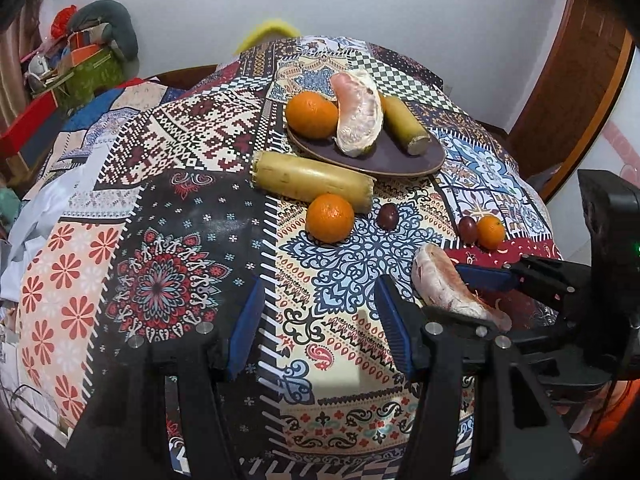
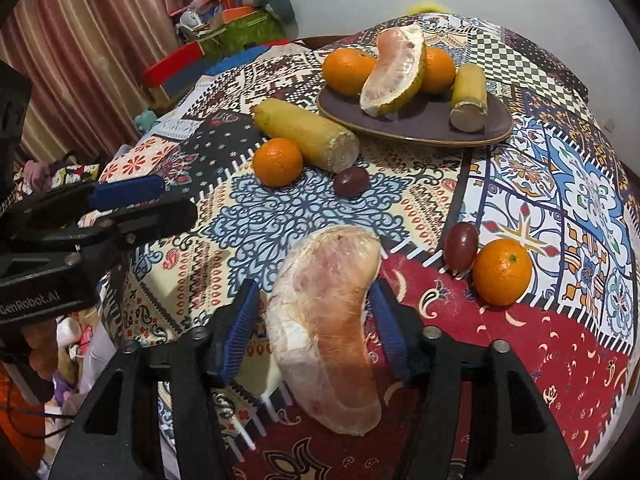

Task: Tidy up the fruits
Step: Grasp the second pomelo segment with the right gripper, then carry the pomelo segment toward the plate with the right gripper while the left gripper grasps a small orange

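plate: the dark plate (image 2: 432,120) stands at the far side of the cloth (image 1: 168,208); it already carries oranges, a pomelo wedge with peel and a short cane piece, so I judge it is the place where the fruits are gathered.
peeled pomelo: the peeled pomelo (image 2: 328,320) lies on the cloth near the front edge, well apart from the plate, between the two blue pads of the right gripper (image 2: 316,328).
right gripper: half open around the peeled pomelo; the right pad seems to touch its side, the left pad stands just beside it with a small gap, so I cannot tell if the grip is already firm. No lift is visible.
left gripper: the left gripper (image 1: 320,320) is about half open with nothing between its fingers; it hangs over bare cloth, probably waiting for its own fruit.
loose fruits: the long cane (image 1: 312,182), an orange (image 1: 330,218) touching it, two grapes (image 1: 388,216) and a small orange (image 1: 491,232) are on the cloth, not yet on the plate.
reason of hold: the pads take the peeled pomelo across its narrow width, which suits soft flesh.
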{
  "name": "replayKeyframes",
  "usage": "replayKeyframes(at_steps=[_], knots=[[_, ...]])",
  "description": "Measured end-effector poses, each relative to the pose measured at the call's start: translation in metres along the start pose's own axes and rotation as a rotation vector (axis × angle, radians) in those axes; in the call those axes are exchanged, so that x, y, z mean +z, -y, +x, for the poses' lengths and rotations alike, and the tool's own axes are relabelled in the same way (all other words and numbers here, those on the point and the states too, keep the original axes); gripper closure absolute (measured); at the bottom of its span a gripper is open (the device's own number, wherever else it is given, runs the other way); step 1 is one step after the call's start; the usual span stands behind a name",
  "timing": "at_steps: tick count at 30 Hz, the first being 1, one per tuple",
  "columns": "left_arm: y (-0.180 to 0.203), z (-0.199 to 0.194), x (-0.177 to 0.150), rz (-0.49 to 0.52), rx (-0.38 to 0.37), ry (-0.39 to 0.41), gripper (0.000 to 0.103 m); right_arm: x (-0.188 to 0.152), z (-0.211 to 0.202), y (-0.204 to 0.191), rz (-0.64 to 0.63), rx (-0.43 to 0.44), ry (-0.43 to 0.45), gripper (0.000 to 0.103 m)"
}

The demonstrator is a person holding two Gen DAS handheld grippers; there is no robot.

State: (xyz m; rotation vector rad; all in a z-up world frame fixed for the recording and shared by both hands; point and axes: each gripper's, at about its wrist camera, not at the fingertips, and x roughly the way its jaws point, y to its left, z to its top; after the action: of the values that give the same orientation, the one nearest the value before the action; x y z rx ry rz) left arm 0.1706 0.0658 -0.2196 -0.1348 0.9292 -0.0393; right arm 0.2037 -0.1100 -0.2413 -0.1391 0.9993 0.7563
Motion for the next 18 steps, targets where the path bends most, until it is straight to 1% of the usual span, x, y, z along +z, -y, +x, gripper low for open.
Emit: replayKeyframes(at_steps=[5,8,13,18], knots=[[0.002,0.006,0.001,0.002,-0.005,-0.009,0.046,-0.002,-0.004,0.004,0.004,0.013,0.013,0.061],[0.002,0.008,0.003,0.005,-0.003,-0.010,0.046,0.001,-0.005,0.003,0.008,0.019,0.021,0.062],[0.000,0.011,0.011,0.002,-0.002,-0.003,0.046,0.008,-0.017,0.009,0.024,0.014,0.068,0.062],[0.001,0.020,0.022,0.009,0.002,-0.005,0.046,0.020,-0.036,0.022,0.045,0.004,0.136,0.062]])
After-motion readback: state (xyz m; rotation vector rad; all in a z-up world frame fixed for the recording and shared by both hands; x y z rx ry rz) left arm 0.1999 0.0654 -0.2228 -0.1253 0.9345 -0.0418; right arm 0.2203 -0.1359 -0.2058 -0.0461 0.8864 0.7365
